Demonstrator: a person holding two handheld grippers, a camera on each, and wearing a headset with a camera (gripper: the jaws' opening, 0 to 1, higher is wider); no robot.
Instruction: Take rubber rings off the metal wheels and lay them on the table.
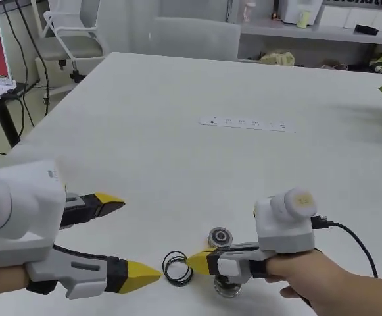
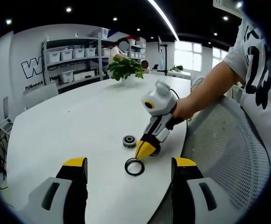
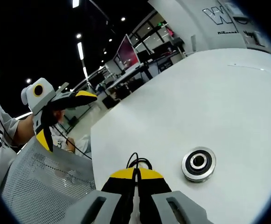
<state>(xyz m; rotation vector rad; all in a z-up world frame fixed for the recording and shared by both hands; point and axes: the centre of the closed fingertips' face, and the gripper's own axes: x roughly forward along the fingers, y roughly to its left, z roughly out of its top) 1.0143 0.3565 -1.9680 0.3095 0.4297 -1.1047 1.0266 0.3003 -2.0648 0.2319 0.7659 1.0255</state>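
My left gripper [image 1: 140, 237] hangs wide open and empty, while my right gripper [image 1: 192, 261] is closed, tips touching the rubber rings [image 1: 177, 268] lying on the table [image 1: 177, 131] near a metal wheel [image 1: 219, 237].

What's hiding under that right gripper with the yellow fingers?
What looks like a shiny metal wheel sits under the right gripper, mostly covered, so any ring on it can't be seen. Black rubber rings lie at its fingertips.
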